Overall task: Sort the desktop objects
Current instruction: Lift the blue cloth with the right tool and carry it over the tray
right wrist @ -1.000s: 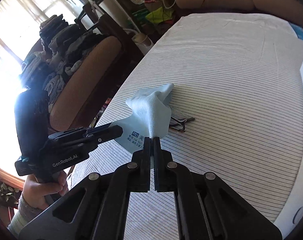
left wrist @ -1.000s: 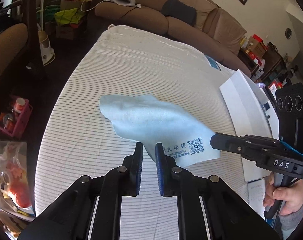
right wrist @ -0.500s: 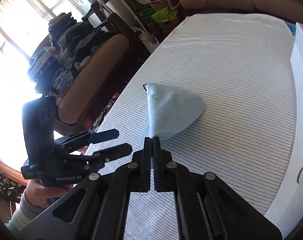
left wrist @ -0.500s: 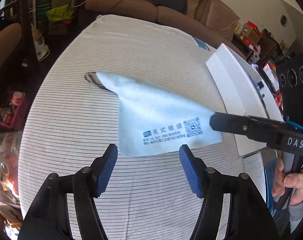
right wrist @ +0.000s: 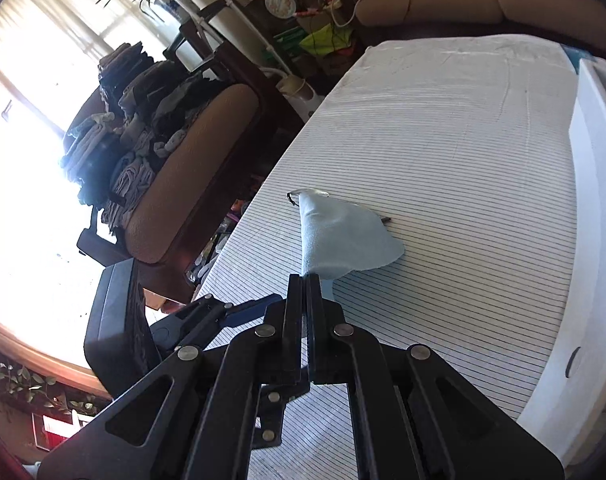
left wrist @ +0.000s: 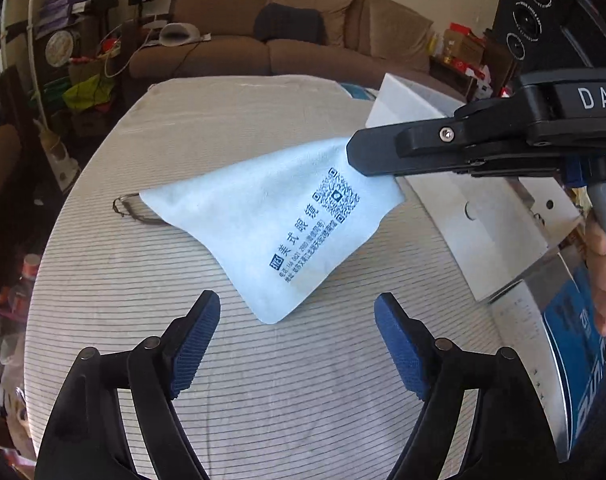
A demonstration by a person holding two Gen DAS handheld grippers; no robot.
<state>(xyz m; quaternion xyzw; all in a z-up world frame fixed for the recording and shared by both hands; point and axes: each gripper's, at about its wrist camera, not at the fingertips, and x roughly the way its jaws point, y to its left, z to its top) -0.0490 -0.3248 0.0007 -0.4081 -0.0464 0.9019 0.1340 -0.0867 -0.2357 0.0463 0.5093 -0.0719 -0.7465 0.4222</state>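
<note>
My right gripper (right wrist: pixel 308 280) is clamped tight on one corner of the light blue cleaning cloth (left wrist: pixel 271 220), lifting that edge off the striped tabletop (left wrist: pixel 303 380). My left gripper (left wrist: pixel 297 340) has nothing between its pads; its jaws are opening wide just short of the cloth's near corner. The cloth's far end drapes over what looks like thin-framed glasses (left wrist: pixel 129 210), mostly hidden. A white box (left wrist: pixel 483 216) sits alongside.
</note>
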